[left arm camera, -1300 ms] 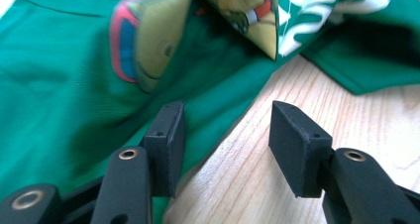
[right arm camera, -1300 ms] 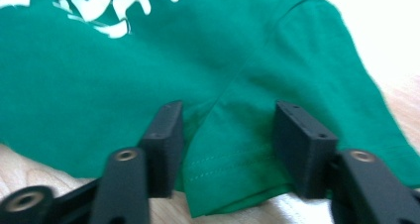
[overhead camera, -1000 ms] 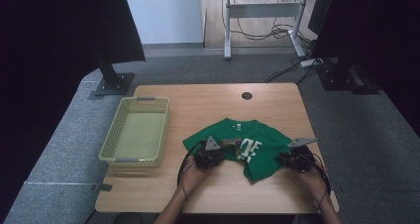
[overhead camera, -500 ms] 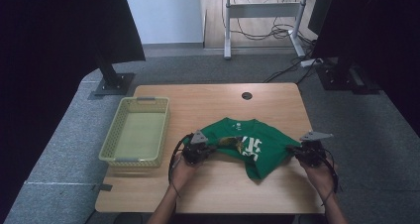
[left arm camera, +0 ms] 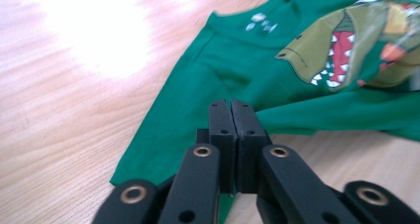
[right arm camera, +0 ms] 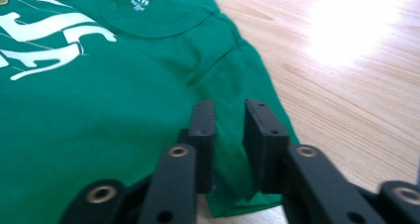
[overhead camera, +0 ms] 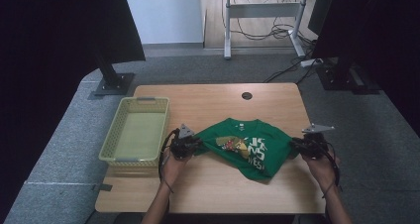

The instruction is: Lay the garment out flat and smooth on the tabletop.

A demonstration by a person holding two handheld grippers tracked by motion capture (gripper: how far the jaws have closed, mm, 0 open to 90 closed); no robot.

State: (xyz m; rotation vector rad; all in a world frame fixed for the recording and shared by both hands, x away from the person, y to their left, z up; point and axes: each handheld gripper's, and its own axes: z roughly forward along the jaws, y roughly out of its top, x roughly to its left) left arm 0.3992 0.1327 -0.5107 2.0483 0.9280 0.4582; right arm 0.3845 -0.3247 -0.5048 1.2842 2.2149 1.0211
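A green T-shirt (overhead camera: 242, 144) with a dinosaur print lies spread on the wooden table (overhead camera: 213, 184), pulled wide between my grippers. At the shirt's left sleeve, my left gripper (overhead camera: 197, 143) (left arm camera: 231, 105) has just been easing open. Its pads still stand together, with a sliver of green cloth (left arm camera: 237, 60) caught low between them. My right gripper (overhead camera: 293, 142) (right arm camera: 230, 107) is at the right sleeve and has just been opening. Its jaws stand apart, and the sleeve cloth (right arm camera: 99, 85) lies loose in the gap without the pads pressing on it.
A pale yellow basket (overhead camera: 143, 100) with nothing in it stands on the table's left side, close to my left hand. A round cable hole (overhead camera: 246, 95) sits near the far edge. Dark monitor stands flank the table at the back.
Both hands have moved outward and slightly up, left to the left and right to the right. The shirt has been drawn wider between them.
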